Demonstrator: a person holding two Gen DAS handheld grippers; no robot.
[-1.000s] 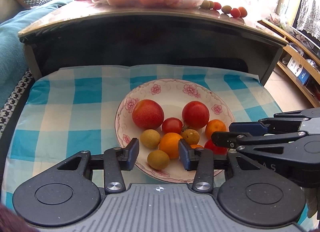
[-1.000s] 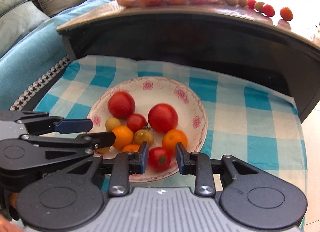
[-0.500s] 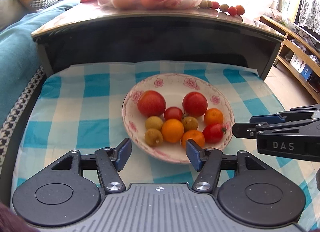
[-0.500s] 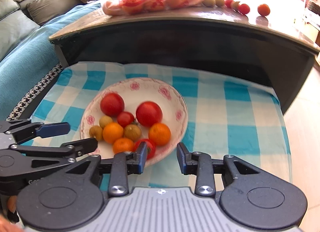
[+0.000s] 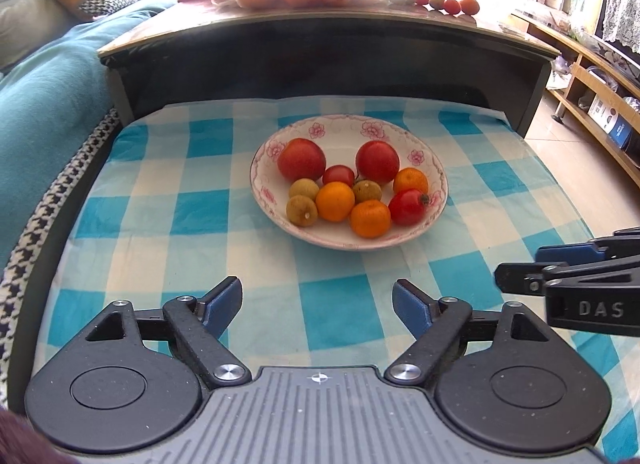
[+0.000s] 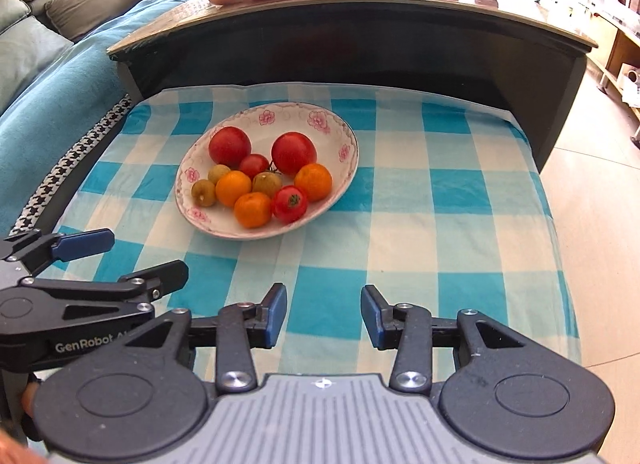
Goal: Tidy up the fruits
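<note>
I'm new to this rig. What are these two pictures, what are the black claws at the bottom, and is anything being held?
There is no robot arm: a person holds a two-finger gripper in each hand, and a camera on each looks forward along its fingers. One picture comes from the left gripper, the other from the right gripper; each also shows the other gripper at its side. Ahead, on a blue checked cloth, stands a flowered plate holding red tomatoes, oranges and small brownish-green fruits. More fruit lies on the table behind. Both grippers' jaws are opening, with nothing between them, so nothing is held.
</note>
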